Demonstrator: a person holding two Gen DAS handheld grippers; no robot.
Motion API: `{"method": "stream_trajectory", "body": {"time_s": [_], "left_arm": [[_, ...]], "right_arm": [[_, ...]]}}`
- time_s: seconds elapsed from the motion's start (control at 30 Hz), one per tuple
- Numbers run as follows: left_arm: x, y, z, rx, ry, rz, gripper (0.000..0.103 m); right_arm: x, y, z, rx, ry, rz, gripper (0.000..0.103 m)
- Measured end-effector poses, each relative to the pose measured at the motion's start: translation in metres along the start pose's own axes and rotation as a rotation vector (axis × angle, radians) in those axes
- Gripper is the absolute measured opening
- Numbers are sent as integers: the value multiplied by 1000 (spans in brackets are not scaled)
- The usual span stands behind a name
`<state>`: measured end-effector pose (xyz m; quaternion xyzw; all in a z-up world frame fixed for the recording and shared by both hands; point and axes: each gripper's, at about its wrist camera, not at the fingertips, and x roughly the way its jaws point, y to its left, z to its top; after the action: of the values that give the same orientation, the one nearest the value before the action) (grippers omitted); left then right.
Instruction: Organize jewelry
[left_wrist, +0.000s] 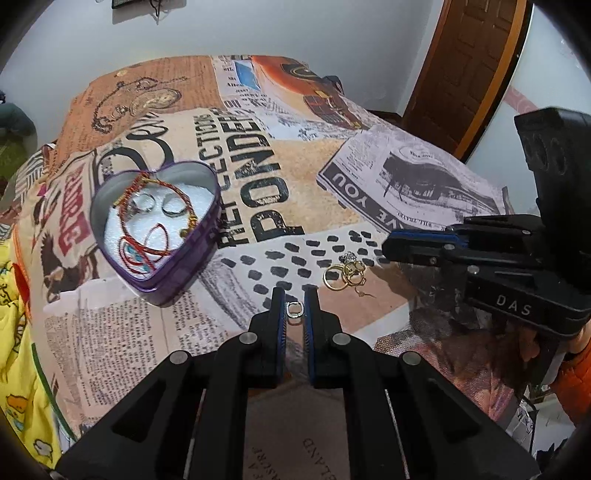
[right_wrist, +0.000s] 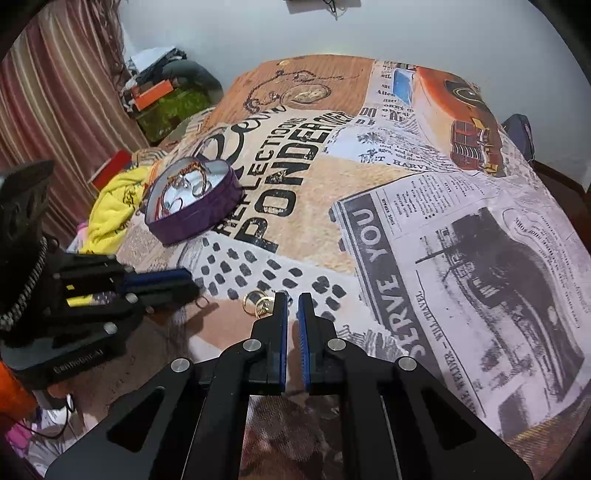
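My left gripper (left_wrist: 294, 295) is shut on a small silver ring (left_wrist: 294, 309), pinched between its blue pads just above the printed bedspread (left_wrist: 295, 177). A purple heart-shaped tin (left_wrist: 155, 221) (right_wrist: 192, 210) lies to the far left. It holds red and gold bracelets and silver rings on white padding. A small pile of gold rings (left_wrist: 345, 273) (right_wrist: 258, 304) lies on the spread just right of my left fingertips. My right gripper (right_wrist: 291, 299) (left_wrist: 386, 248) is shut beside that pile, with nothing visible between its pads. The left gripper (right_wrist: 186, 282) also shows at the left of the right wrist view.
A yellow cloth (left_wrist: 18, 332) (right_wrist: 110, 210) lies at the bed's left edge beside the tin. Boxes and clutter (right_wrist: 166, 99) sit beyond it near a striped curtain. A wooden door (left_wrist: 469, 55) stands at the far right. An orange sleeve (left_wrist: 576, 369) shows behind the right gripper.
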<state>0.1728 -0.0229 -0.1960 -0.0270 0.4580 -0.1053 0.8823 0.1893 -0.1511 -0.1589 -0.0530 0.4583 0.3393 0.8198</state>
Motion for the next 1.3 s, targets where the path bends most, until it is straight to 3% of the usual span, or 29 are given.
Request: {"method": "stream_trajectory", "body": {"time_s": [0.07, 0.13, 0.2, 0.23, 0.47, 0.63, 0.97, 1.3], "left_arm": [[-4, 1, -1, -1, -7, 5, 8], [-6, 3, -2, -7, -11, 6, 8], [-7, 6, -3, -13, -12, 7, 8], [-8, 8, -4, -17, -13, 8, 8], [-10, 18, -8, -35, -13, 14, 8], [-9, 24, -9, -47, -13, 16, 8], [-13, 23, -7, -53, -28, 3, 8], [-42, 29, 2, -60, -101, 22, 8]], "right_arm": [[2, 2, 1, -2, 24, -2, 8], [8, 4, 0, 12, 68, 17, 29], [10, 8, -1, 7, 64, 13, 41], [12, 10, -1, -2, 63, 4, 42], [30, 20, 3, -25, 66, -23, 42], [33, 24, -1, -77, 55, -88, 20], [15, 23, -1, -54, 20, -71, 20], [-10, 39, 23, -67, -82, -49, 20]]}}
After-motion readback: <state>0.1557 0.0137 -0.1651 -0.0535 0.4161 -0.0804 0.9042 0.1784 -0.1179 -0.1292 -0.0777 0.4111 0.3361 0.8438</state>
